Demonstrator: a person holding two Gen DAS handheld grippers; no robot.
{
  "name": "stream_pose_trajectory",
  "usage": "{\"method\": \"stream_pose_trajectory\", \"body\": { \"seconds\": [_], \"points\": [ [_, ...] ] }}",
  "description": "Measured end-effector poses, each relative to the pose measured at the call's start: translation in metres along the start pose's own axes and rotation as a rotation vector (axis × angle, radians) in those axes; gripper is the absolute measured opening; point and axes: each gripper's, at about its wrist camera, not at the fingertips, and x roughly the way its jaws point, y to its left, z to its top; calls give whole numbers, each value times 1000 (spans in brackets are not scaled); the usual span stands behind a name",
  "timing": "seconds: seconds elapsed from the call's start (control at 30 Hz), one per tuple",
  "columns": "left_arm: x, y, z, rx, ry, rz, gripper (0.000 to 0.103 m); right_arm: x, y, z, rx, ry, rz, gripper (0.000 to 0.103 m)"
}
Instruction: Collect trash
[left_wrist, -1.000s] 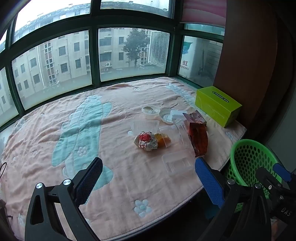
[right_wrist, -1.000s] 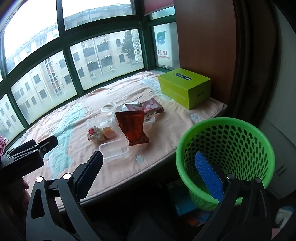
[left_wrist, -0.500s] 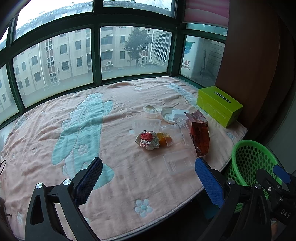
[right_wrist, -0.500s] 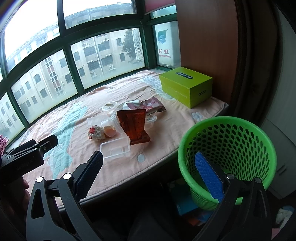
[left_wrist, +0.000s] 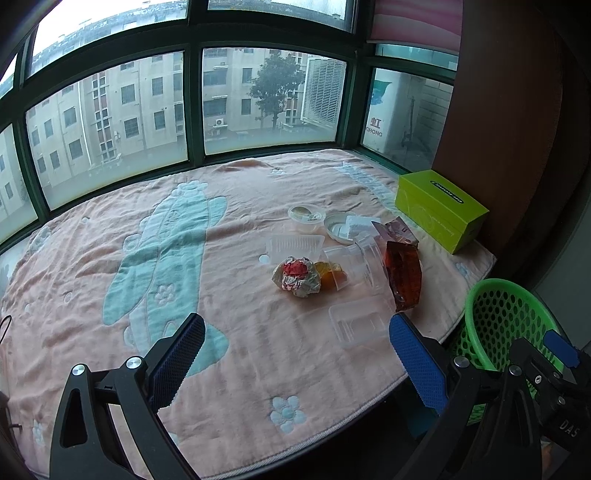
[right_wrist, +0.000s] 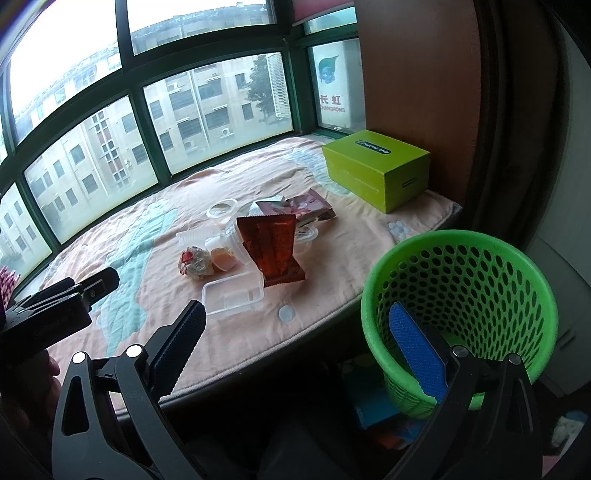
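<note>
Trash lies in a heap on the pink blanket (left_wrist: 110, 280): a crumpled wrapper ball (left_wrist: 296, 277), an orange-filled cup (left_wrist: 332, 275), a red snack bag (left_wrist: 403, 275), a clear plastic tray (left_wrist: 356, 325) and small lids and cups (left_wrist: 306, 214). The same heap shows in the right wrist view, with the red bag (right_wrist: 272, 247) and clear tray (right_wrist: 233, 295). A green mesh basket (right_wrist: 461, 314) stands on the floor by the blanket's edge. My left gripper (left_wrist: 295, 354) is open and empty, short of the heap. My right gripper (right_wrist: 295, 343) is open and empty, beside the basket.
A lime-green box (left_wrist: 439, 210) stands at the far right of the blanket by a wooden panel (left_wrist: 509, 110). Windows ring the far side. The basket also shows in the left wrist view (left_wrist: 506, 325). The left gripper's body (right_wrist: 55, 306) shows at the left of the right wrist view.
Both views have shifted slightly; the heap sits a little higher in the left wrist view. Both grippers stay open. Nothing on the blanket has moved.
</note>
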Motion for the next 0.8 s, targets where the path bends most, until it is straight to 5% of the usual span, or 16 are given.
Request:
{"method": "stream_pose_trajectory", "body": {
  "seconds": [0.8],
  "points": [
    [3, 6, 2, 2, 6, 1, 97, 12, -2, 5, 2, 14, 8, 98]
  ]
}}
